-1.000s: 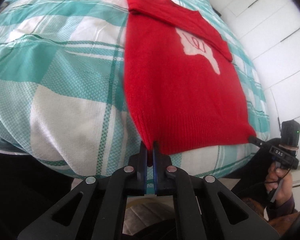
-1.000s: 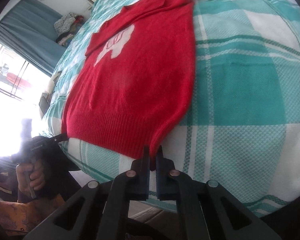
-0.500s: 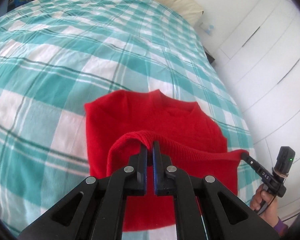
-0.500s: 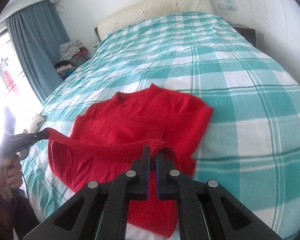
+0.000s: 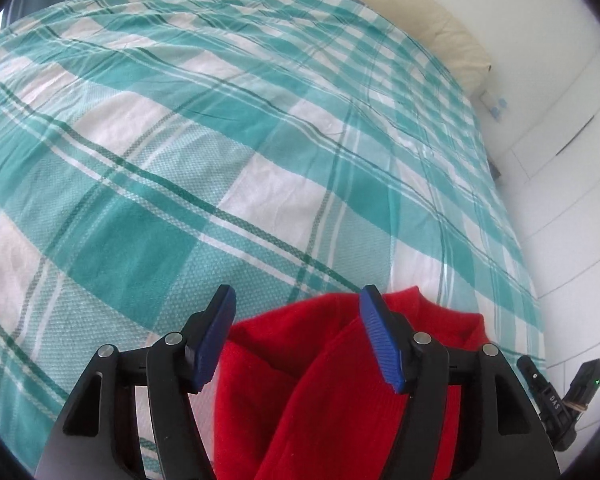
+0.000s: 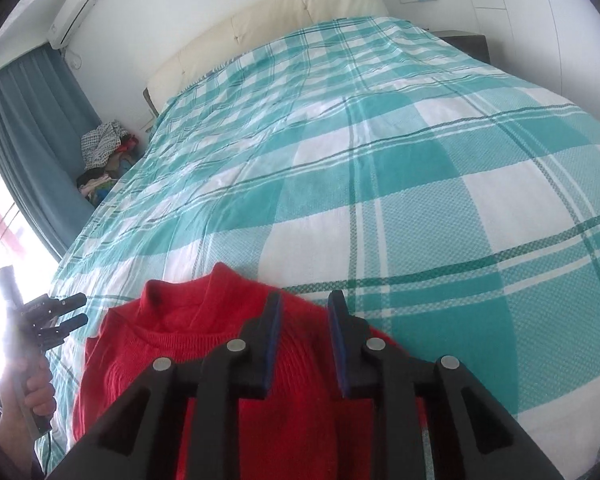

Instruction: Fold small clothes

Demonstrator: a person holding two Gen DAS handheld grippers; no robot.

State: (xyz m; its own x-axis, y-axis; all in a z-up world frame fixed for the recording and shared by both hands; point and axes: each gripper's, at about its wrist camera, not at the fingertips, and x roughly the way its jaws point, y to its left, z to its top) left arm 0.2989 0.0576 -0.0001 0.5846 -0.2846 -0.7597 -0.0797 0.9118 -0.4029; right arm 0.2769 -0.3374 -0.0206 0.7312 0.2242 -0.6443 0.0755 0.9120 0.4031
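Left wrist view: both hand-held grippers, left point(image 5: 296, 300) and right point(image 6: 302, 304), have just been opening, empty, over the red sweater point(image 6: 172, 360) folded on the bed point(image 6: 420, 184); lift clear without snagging.

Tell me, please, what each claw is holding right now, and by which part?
Nothing is held: both the left claw and the right claw have just been opening, and the red sweater lies released on the bed.
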